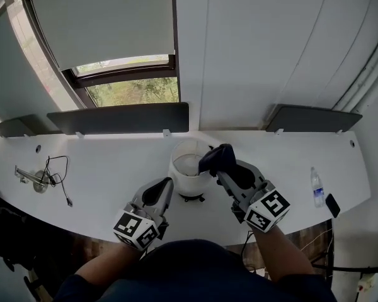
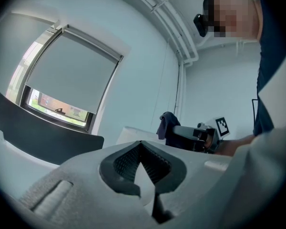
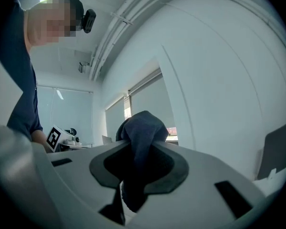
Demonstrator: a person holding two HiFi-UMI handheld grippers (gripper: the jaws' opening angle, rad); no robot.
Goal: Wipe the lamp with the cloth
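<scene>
A white lamp [image 1: 188,166] with a drum shade stands on a small dark base at the middle of the white desk [image 1: 113,175]. My right gripper [image 1: 222,168] is shut on a dark blue cloth [image 1: 217,157], which it holds against the shade's right rim. In the right gripper view the cloth [image 3: 140,128] bulges up from between the jaws [image 3: 140,147]. My left gripper [image 1: 164,186] sits low at the shade's left side, its jaws together with nothing between them. The left gripper view shows its tips [image 2: 141,144] meeting, with the shade [image 2: 128,133] and the cloth [image 2: 167,122] beyond.
A metal fitting with a black cable [image 1: 43,178] lies at the desk's left. A water bottle [image 1: 317,187] and a dark phone [image 1: 332,204] lie at the right edge. Dark panels [image 1: 120,118] line the desk's back under a window.
</scene>
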